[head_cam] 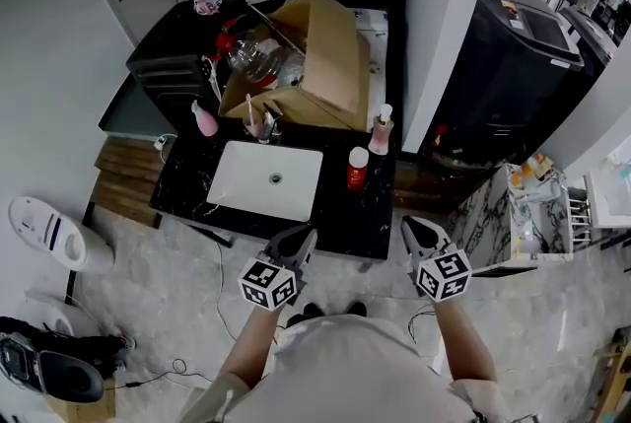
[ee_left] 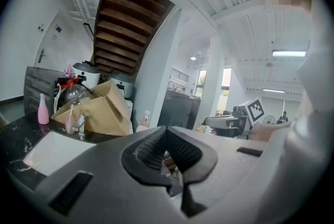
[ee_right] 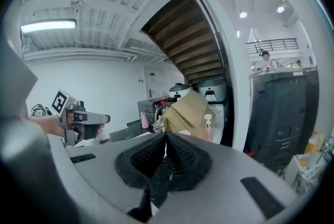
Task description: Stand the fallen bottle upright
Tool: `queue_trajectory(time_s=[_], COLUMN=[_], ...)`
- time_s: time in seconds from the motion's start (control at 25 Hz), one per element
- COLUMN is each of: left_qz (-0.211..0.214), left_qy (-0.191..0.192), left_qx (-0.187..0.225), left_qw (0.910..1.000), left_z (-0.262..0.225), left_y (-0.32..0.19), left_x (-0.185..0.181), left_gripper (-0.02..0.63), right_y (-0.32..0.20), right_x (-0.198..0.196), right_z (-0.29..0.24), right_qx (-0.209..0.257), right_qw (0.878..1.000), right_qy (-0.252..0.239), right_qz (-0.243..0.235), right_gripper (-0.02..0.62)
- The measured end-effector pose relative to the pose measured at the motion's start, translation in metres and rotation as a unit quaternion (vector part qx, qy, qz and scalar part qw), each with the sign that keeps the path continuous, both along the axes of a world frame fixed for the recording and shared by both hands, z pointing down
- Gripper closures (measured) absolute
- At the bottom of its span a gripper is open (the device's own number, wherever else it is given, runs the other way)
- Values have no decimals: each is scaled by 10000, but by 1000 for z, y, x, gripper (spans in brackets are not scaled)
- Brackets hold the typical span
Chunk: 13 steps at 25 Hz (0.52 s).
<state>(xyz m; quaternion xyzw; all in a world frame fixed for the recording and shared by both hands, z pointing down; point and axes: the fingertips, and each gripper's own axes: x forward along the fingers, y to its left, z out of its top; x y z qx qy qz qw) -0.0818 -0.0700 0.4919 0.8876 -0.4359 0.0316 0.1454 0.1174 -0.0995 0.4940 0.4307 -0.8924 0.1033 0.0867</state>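
Observation:
A red bottle with a white cap (head_cam: 357, 168) stands upright on the black marble counter (head_cam: 350, 214), just right of the white sink (head_cam: 232, 184). Both grippers hover in front of the counter's near edge, apart from the bottle. My left gripper (head_cam: 304, 236) (ee_left: 167, 129) is shut with nothing between its jaws. To its right, my right gripper (head_cam: 415, 225) (ee_right: 166, 135) is also shut and empty. In both gripper views the red bottle is hidden behind the gripper bodies.
A clear pump bottle (head_cam: 382, 129) (ee_right: 208, 126) stands behind the red one, a pink bottle (head_cam: 204, 119) (ee_left: 43, 109) at the sink's left. A cardboard box (head_cam: 325, 56) and jars fill the counter's back. A black appliance (head_cam: 518, 56) stands right, beyond a white pillar (head_cam: 444, 27).

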Motion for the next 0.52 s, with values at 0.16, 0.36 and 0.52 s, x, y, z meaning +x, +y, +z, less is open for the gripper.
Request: queue_trajectory(time_s=[0.16,0.36,0.52], left_qz=[43,60,34], left_qy=[-1,-18,-29], left_qx=[6,22,19], left_qw=[10000,10000,10000], left_z=[0,-1,1], left_y=[-3,-3,-4], left_x=[-3,-7,-12], left_gripper=[600,600,600], right_y=[-3,-2,-3], right_x=[-3,-7,-11], right_z=[-4,-6,-5], right_qx=[30,53,32], right_qw=[10000,10000,10000], right_qy=[2,-4,25], right_qz=[24,26,33], right_gripper=[563,563,564])
